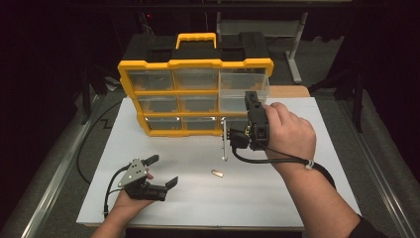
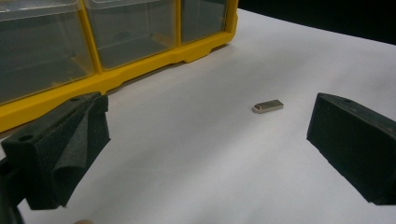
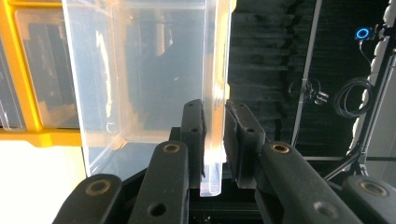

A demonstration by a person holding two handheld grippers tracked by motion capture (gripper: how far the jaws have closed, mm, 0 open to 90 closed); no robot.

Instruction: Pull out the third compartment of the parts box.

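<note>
The right hand-held gripper (image 3: 214,140) pinches the clear plastic drawer (image 3: 140,79) by its thin, slick front wall, light but flexible, while the left hand-held gripper (image 2: 205,149) waits wide open.

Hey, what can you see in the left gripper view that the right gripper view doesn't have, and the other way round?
Left gripper view: a small metal piece lying on the white board, between the left tool's open jaws and apart from both.

Right gripper view: the right tool shut on the wall of a clear bin, with dark stands and cables behind.

Both: the yellow organizer with its clear drawers, and a stretch of the white board.
</note>
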